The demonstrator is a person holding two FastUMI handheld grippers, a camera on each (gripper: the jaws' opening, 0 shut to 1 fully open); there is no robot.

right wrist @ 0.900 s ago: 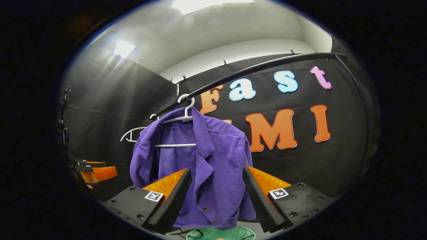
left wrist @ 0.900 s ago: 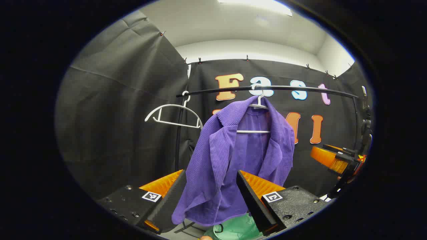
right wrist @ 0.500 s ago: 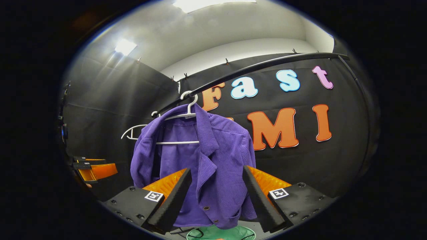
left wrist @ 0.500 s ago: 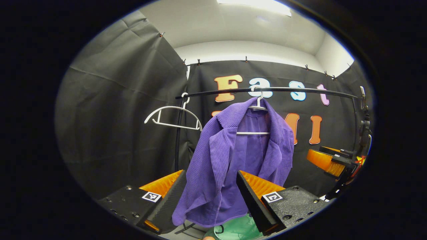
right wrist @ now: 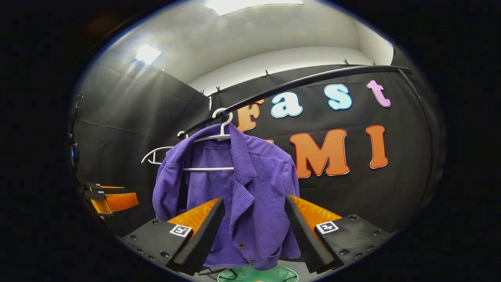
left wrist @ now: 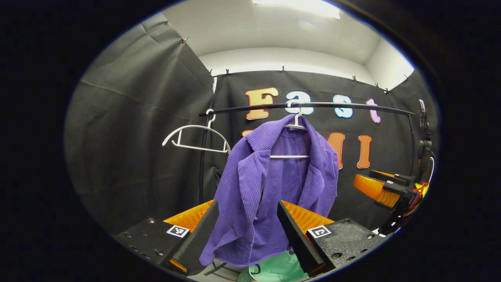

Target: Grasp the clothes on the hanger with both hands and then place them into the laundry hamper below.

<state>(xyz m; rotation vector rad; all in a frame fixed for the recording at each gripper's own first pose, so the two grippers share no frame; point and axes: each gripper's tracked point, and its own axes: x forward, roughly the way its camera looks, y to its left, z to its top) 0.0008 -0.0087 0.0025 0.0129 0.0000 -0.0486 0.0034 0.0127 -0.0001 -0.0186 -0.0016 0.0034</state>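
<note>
A purple ribbed jacket [left wrist: 270, 184] hangs open on a white hanger [left wrist: 294, 124] hooked over a black rail [left wrist: 313, 105]. In the right gripper view the same jacket [right wrist: 250, 188] drapes from its hanger [right wrist: 219, 133]. My left gripper [left wrist: 245, 231] is open, its fingers framing the jacket's left front panel from a distance. My right gripper [right wrist: 254, 235] is open too, short of the jacket's right front. The green hamper [left wrist: 274, 270] sits below the jacket, and its rim [right wrist: 258, 274] peeks out under the hem. The right gripper [left wrist: 385, 190] shows far right in the left gripper view; the left gripper [right wrist: 111, 199] shows far left in the right gripper view.
An empty white hanger [left wrist: 195, 137] hangs at the rail's left end, also seen as the spare hanger [right wrist: 154, 156] behind the jacket. The rack's black upright post [left wrist: 201, 164] stands left of the jacket. Black cloth walls close in on all sides.
In the left gripper view the jacket, rail and spare hanger have slid slightly left. The right gripper view has barely shifted. Both grippers stay open.
</note>
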